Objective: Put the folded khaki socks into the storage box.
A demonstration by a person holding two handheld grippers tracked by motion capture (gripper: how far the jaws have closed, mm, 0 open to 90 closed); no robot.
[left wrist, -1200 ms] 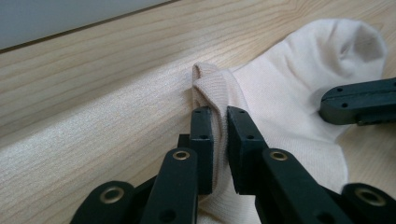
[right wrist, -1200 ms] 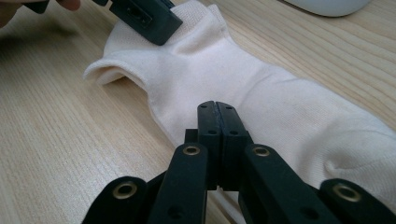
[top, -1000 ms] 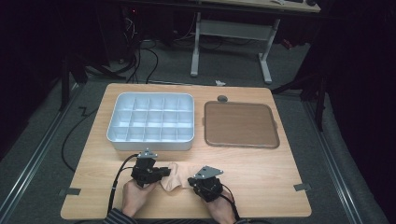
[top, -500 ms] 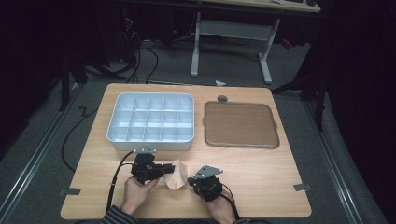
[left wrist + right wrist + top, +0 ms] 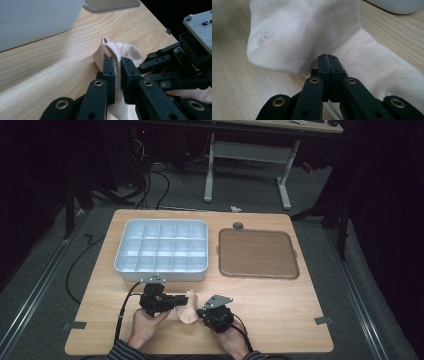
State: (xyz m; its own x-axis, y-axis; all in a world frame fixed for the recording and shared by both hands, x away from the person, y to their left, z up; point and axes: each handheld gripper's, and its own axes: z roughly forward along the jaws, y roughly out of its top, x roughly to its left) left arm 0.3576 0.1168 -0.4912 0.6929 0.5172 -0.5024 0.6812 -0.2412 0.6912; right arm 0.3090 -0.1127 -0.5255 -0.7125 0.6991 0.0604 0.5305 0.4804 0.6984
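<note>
A cream sock (image 5: pixel 187 312) lies crumpled near the table's front edge, between my two grippers. My left gripper (image 5: pixel 182 299) reaches in from the left and is shut on a raised fold of it. In the left gripper view the fabric runs up between the pads of that gripper (image 5: pixel 117 62), and the sock (image 5: pixel 130 51) bulges beyond them. My right gripper (image 5: pixel 201 312) sits at the sock's right side. In its own view the right gripper (image 5: pixel 328 58) has its jaws pressed together with no fabric showing between them. The sock (image 5: pixel 299 32) spreads out just past its tips.
A white tray (image 5: pixel 162 275) divided into several compartments stands behind the grippers at the left. A brown flat mat (image 5: pixel 257 252) lies to the tray's right. A small grey disc (image 5: pixel 238 225) sits by the far edge. Bare wood stretches to the right of my hands.
</note>
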